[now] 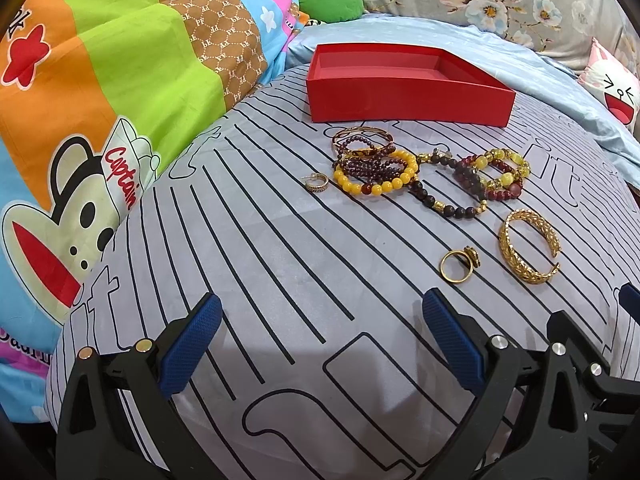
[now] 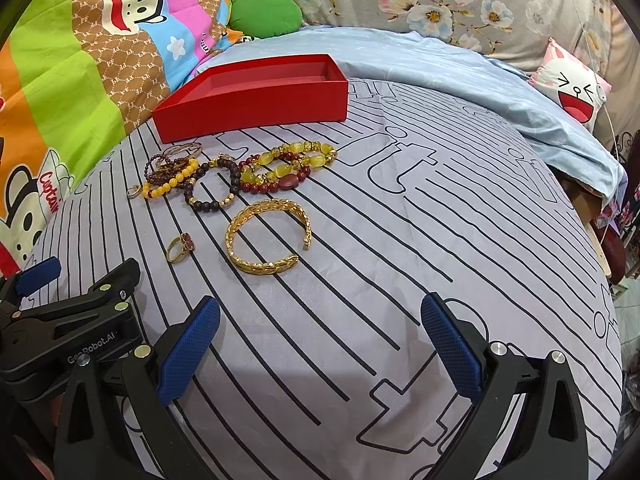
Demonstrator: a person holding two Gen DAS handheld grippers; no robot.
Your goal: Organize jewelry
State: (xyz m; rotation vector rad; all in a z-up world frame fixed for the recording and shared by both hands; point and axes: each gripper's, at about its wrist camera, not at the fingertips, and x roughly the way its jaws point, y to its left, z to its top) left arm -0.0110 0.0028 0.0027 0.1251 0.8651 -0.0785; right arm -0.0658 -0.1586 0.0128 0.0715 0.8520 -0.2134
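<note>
Jewelry lies loose on the striped bedcover [image 1: 280, 264], none yet in the red box [image 1: 408, 98]. Left gripper [image 1: 322, 344]: jaws spread wide, holding nothing. Right gripper [image 2: 320, 344]: jaws equally wide, holding nothing. Ahead and right of the left gripper sit the gold ring [image 1: 460, 264] and gold cuff [image 1: 528, 246]; ahead and left of the right gripper, the same pieces. Further ahead, the bead bracelets [image 2: 240, 176] overlap in a tangle just short of the box. Risks: pads likely press the ring into the soft cover and miss it; lifting one bracelet may drag its neighbours; both grippers may converge on the same piece.
</note>
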